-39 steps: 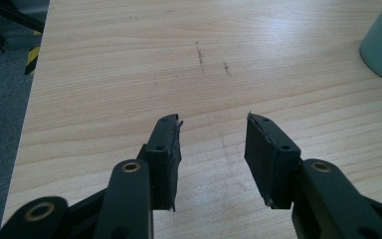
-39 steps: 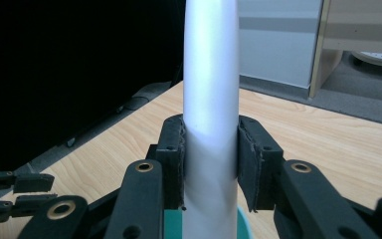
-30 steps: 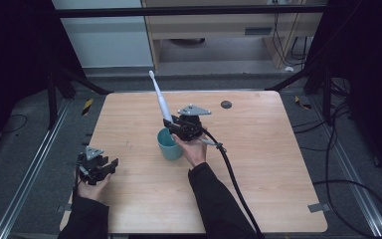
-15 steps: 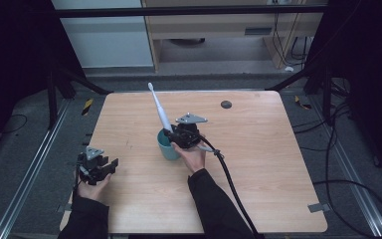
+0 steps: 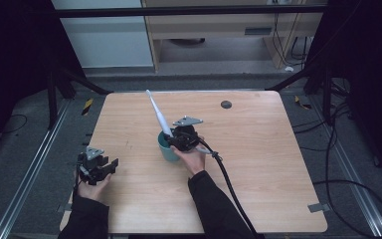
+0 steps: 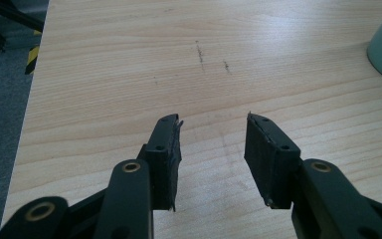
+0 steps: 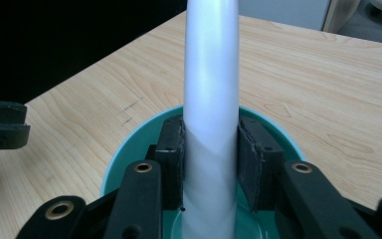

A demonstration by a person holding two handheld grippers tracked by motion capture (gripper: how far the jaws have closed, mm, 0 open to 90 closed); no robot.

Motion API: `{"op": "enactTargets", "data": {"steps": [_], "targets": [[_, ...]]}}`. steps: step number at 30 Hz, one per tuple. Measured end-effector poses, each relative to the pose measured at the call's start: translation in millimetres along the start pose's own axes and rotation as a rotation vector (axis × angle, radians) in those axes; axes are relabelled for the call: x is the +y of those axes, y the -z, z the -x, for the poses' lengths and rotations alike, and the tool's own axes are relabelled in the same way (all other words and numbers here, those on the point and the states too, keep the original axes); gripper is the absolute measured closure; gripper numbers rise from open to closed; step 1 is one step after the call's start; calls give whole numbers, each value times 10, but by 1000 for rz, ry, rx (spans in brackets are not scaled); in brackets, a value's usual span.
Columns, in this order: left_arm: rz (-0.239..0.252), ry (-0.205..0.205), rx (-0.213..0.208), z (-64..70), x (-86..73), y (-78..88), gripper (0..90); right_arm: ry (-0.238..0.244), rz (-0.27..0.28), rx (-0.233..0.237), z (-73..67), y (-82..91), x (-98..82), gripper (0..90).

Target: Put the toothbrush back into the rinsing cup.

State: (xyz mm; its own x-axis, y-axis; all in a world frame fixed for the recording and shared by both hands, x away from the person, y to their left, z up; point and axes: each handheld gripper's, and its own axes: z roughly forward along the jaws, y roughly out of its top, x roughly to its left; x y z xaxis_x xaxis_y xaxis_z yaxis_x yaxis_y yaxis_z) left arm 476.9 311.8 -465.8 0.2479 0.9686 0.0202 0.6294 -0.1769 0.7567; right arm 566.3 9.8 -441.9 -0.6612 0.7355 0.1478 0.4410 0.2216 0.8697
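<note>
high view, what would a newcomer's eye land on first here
A long white toothbrush sticks up at a slant from a teal cup near the middle of the wooden table, clamped between the pads of the right gripper over the cup's mouth. Near the table's left edge the left gripper rests with jaws open and empty.

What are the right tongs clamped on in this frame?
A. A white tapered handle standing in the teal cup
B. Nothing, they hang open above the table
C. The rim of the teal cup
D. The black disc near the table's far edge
A: in the right gripper view the right tongs press both pads on the white tapered handle, whose lower end is inside the teal cup.
</note>
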Motion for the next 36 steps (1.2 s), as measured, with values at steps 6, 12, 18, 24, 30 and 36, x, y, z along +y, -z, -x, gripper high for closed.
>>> {"op": "enactTargets", "data": {"steps": [6, 12, 18, 24, 30, 36], "targets": [[-1, 0, -1, -1, -1, -1, 568, 7, -16, -2, -15, 6, 14, 650], [-2, 3, 0, -7, -3, -6, 568, 10, 18, 0, -30, 87, 60, 586], [4, 3, 2, -8, -2, 1, 566, 34, 82, -27, -29, 332, 129, 382], [14, 8, 2, -22, -4, 3, 549, 26, 128, -72, 104, 742, 70, 248], [31, -4, 0, -11, -7, -3, 497, -18, 137, -164, 372, 1224, -117, 192], [37, -17, 7, -7, -16, -21, 433, -34, 125, -242, 607, 1565, -402, 177]]}}
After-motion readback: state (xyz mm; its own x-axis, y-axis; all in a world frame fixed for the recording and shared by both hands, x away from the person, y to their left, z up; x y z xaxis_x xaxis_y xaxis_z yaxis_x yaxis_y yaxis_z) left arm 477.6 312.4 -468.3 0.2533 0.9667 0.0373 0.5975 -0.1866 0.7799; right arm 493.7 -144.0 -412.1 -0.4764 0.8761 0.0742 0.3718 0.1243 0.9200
